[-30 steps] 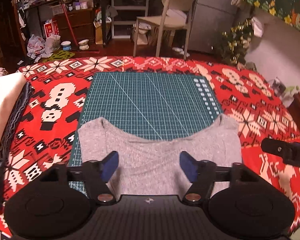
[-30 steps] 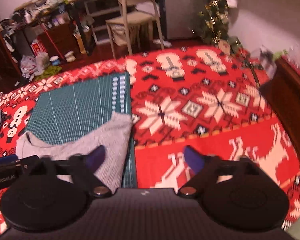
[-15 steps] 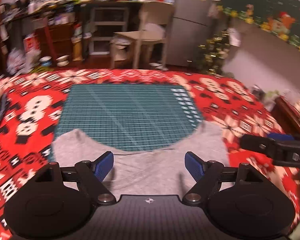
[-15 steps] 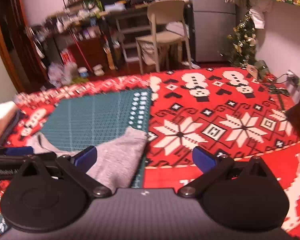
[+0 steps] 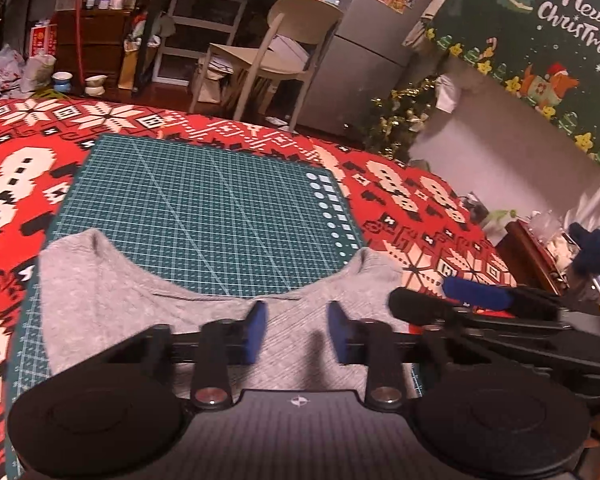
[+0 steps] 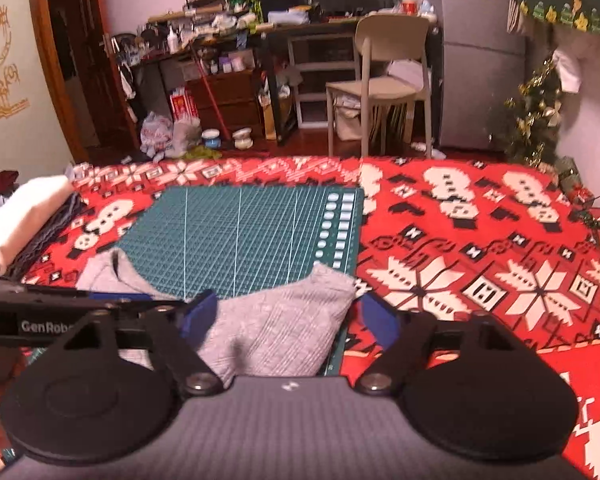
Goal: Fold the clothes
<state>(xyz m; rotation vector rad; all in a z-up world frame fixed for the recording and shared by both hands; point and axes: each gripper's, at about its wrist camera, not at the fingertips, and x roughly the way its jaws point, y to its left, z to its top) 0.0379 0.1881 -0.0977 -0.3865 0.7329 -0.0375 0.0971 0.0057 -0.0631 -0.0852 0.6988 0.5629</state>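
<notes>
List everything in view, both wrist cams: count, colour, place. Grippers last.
grey garment: 1, grey, near edge of the mat, both far corners pointing away
cutting mat: 1, green grid, centre of the cloth
tablecloth: 1, red with white snowmen and snowflakes, covers the surface
folded clothes: 1 stack, cream on top of darker pieces, far left
chair: 1, beige, behind the surface
fridge: 1, grey, back right
Christmas tree: 1, small, green and gold, right
banner: 1, dark green, right wall
left gripper: black, blue pads, open above the garment
right gripper: black, blue pads, open at the garment's right corner
</notes>
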